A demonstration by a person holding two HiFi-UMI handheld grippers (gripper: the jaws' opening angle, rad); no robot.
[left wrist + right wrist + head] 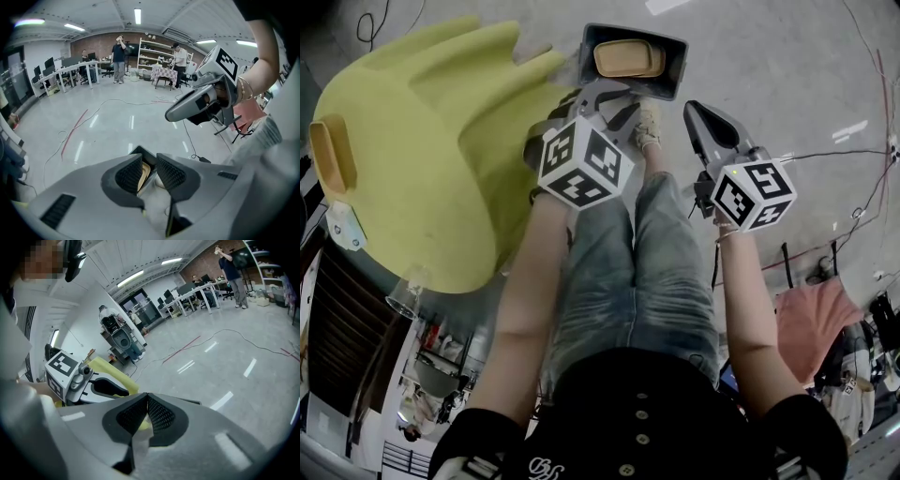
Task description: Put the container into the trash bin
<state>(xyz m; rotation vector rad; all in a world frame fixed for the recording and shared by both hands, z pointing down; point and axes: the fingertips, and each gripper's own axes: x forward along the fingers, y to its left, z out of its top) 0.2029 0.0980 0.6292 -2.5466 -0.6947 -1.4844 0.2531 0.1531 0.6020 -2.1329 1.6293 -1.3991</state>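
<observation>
The container (628,58) is seen lying in the mouth of the bin (670,45), which stands on the floor (787,66) just beyond the person's shoes and beside a yellow foam shape (422,141). It is a tan, shallow tub with rounded corners and a raised rim, open side up and apparently empty. The left tongs (617,92) are held just short of the bin's near edge. In the left gripper view their jaws stand apart, with the tan tub and the bin's dark corner seen through the gap and nothing pressed between the pads, so they are judged released. The right tongs (698,108) are clenched on nothing and are held to the side. The drop is judged made or all but made. What remains is thought to be a clean lift of the left tongs away, with care that the bin's edge is not caught.
</observation>
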